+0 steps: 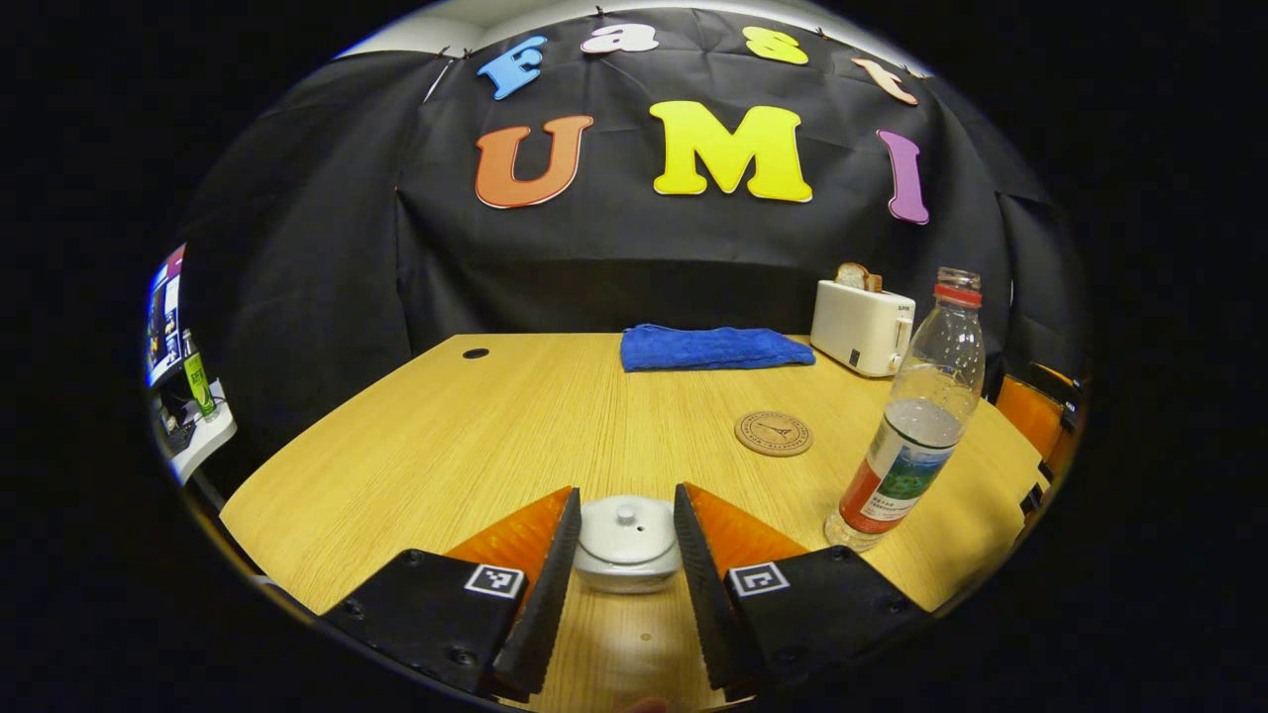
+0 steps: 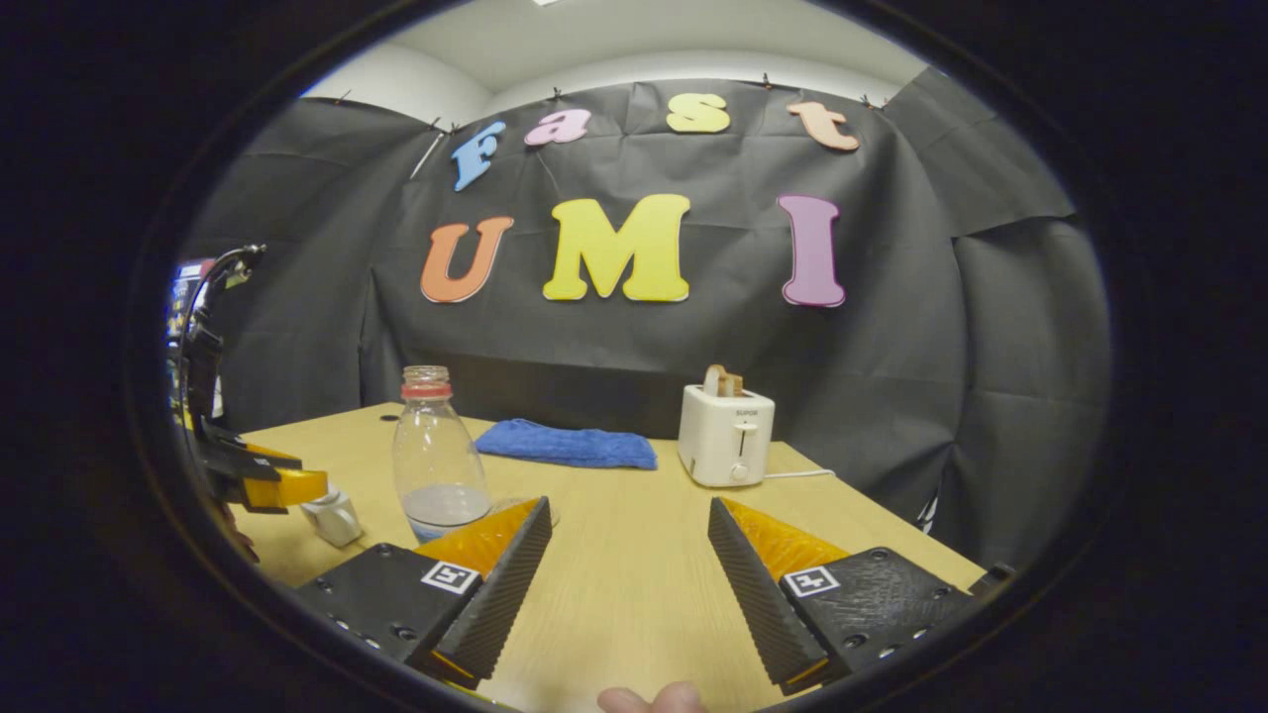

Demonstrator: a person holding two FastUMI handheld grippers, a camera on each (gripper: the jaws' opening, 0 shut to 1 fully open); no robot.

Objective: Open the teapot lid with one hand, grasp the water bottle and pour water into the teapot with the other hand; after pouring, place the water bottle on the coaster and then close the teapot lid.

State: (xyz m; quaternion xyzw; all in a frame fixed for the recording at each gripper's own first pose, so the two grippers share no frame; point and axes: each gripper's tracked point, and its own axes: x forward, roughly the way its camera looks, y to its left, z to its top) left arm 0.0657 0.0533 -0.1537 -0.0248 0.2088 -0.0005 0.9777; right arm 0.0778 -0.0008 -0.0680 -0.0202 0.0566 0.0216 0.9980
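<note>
White and squat, the teapot (image 1: 627, 548) sits on the wooden table (image 1: 515, 426) framed between the spread fingers of the left gripper (image 1: 627, 555), its lid (image 1: 627, 527) in place with a small knob on top. The fingers stand apart on either side of the pot and press on nothing; whether they have come level with the lid or sit nearer the camera than the pot I cannot tell. The right gripper (image 2: 630, 564) is likewise parted over bare tabletop, with the water bottle (image 2: 434, 454) off to its left, uncapped, about a third full. In the left gripper view the round coaster (image 1: 774, 433) lies between the bottle and a folded blue towel (image 1: 715, 348); a toaster (image 1: 860, 324) stands behind. The step in hand looks like lifting the lid, and it should go best if the left gripper centres on the knob, comes down squarely and closes gently so the pot does not slide. Lift straight up and hold the lid well aside, leaving the mouth free for the pour.
</note>
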